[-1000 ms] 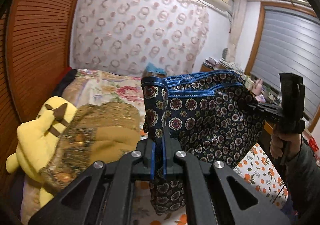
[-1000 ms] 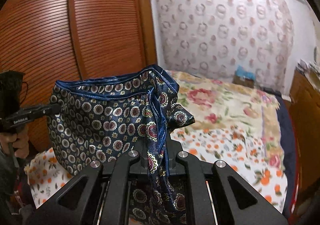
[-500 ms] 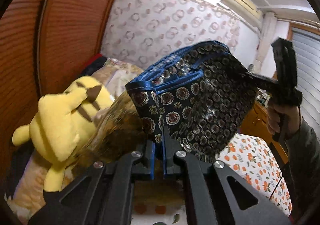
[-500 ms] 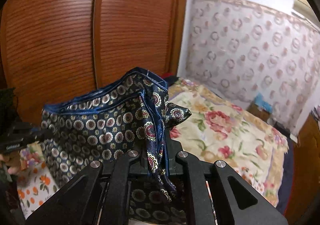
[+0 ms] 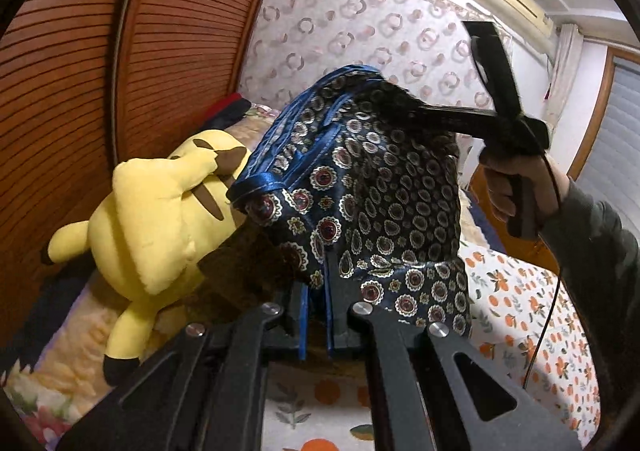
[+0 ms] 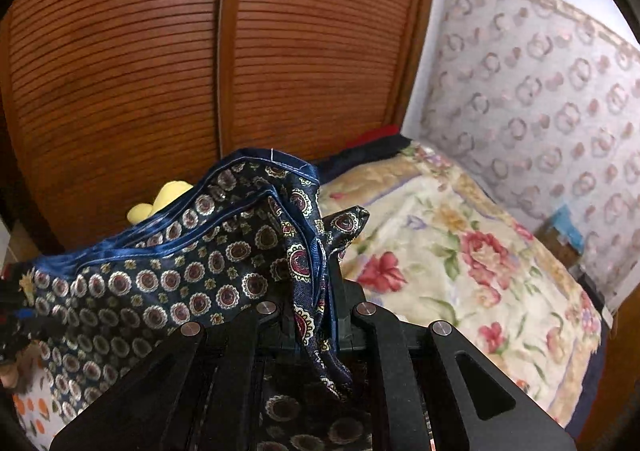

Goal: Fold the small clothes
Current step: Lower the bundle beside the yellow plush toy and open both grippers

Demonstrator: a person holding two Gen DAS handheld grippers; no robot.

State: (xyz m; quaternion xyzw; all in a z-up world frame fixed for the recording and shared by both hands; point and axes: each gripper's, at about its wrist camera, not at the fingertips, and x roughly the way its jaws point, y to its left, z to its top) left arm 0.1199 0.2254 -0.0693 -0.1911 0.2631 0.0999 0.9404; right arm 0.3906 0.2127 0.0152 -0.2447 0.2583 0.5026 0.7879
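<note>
A navy satin garment (image 5: pixel 372 187) with round medallion print and blue trim hangs in the air between both grippers. My left gripper (image 5: pixel 316 315) is shut on one corner of it. My right gripper (image 6: pixel 316 311) is shut on the other corner, where the cloth (image 6: pixel 168 275) bunches and drapes to the left. In the left wrist view the right gripper (image 5: pixel 404 107) comes in from the right at the cloth's upper edge, held by a hand (image 5: pixel 516 187).
A yellow plush toy (image 5: pixel 160 211) lies at the left of the bed on a brown cushion. The bed has a floral quilt (image 6: pixel 460 251) and an orange-print sheet (image 5: pixel 516 311). A slatted wooden wardrobe (image 6: pixel 200 51) stands close by. A patterned curtain (image 6: pixel 540 91) hangs behind.
Both grippers have swung toward the wardrobe and tilted, carrying the garment along. The plush toy now looms closer in the left wrist view. Both grips stay shut.
</note>
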